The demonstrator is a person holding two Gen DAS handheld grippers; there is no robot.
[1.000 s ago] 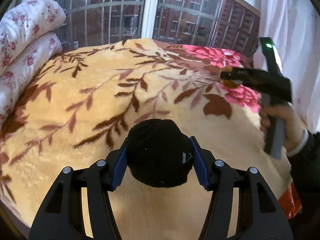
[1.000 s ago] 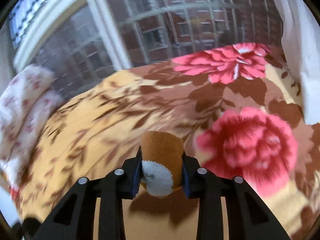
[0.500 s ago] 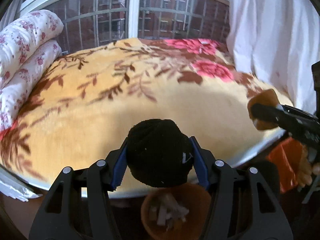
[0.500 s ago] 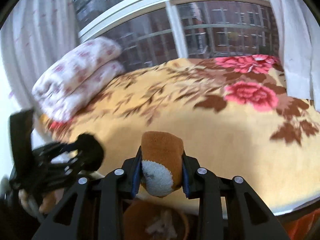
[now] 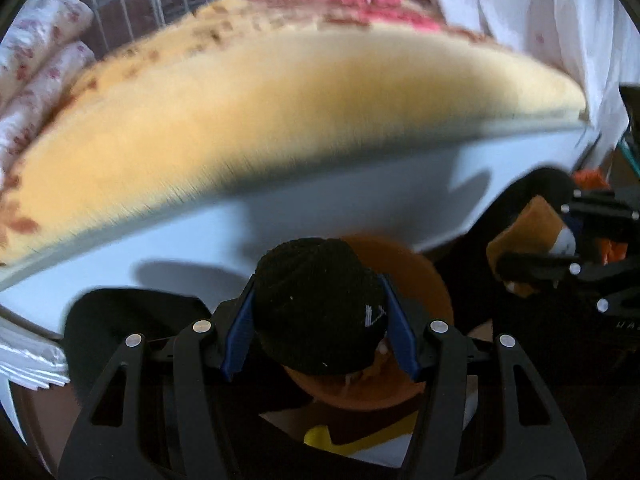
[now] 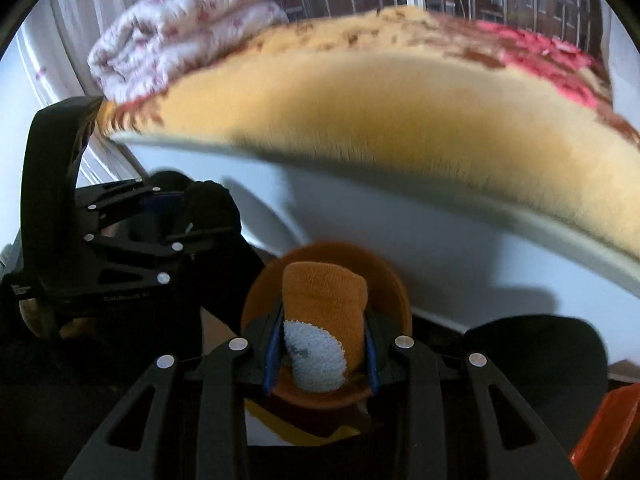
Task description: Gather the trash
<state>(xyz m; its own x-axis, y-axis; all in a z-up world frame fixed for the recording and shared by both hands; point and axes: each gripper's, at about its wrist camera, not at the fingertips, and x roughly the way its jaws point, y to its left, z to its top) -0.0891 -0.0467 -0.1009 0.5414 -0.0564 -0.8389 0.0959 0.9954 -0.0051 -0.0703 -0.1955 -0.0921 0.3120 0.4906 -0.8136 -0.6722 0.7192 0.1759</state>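
Note:
My left gripper is shut on a black rolled sock and holds it above an orange bin on the floor in front of the bed. My right gripper is shut on an orange sock with a pale blue toe, also above the orange bin. The right gripper with its orange sock shows at the right of the left wrist view. The left gripper shows at the left of the right wrist view.
The bed with a yellow floral blanket and white side panel stands just behind the bin. Folded white floral quilts lie at its left end. A white curtain hangs at the right. A red-orange object sits low right.
Both grippers have dropped from over the bed down to floor level in front of it, each still holding its sock, and now hang over the orange bin.

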